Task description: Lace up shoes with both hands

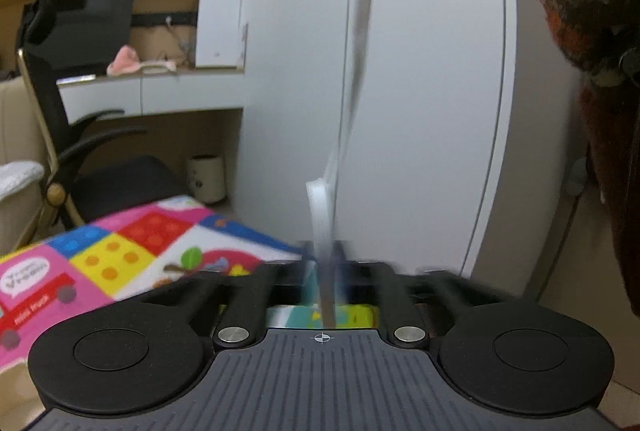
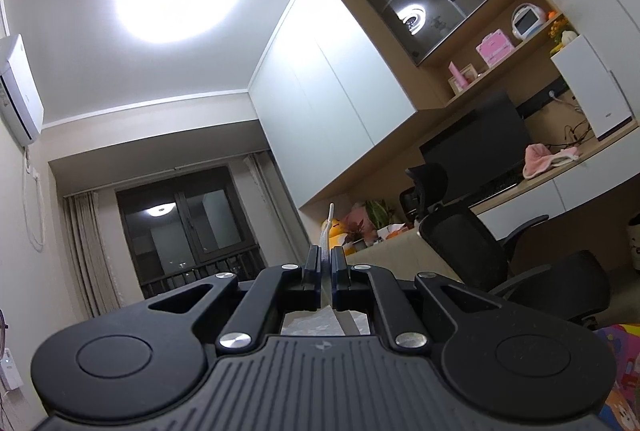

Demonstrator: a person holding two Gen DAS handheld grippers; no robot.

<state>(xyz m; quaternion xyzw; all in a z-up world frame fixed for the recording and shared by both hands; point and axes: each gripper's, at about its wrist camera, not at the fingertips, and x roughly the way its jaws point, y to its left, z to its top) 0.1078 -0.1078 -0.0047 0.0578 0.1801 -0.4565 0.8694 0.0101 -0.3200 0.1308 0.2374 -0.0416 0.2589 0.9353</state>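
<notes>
The left gripper (image 1: 325, 251) has its jaws pressed together on a white lace (image 1: 320, 215), which sits pinched between the two fingers. From the pinch the lace rises as a flat band, bends slightly, and climbs up past the wardrobe (image 1: 432, 79) toward the top of the left wrist view, where it blurs out of sight. This part of the picture is smeared by motion, so the fingertips are hard to make out. At the upper right of the wardrobe in that view, a sleeve (image 1: 580, 3) of brown and orange knit shows, with a grey part of a device above it. Left of the wardrobe lies a bright play mat (image 1: 132, 255), and beyond it stand a black chair (image 1: 84, 151) and a desk (image 1: 152, 95).

The right gripper (image 2: 325, 259) points upward toward the ceiling. Its fingers are closed on the lace (image 2: 325, 231) too: a short end stands up between the pads, and its clear tip (image 2: 330, 209) pokes above them. Right of the gripper in this view the chair (image 2: 464, 243) and the desk (image 2: 560, 183) appear again. No shoe is visible in either view.
</notes>
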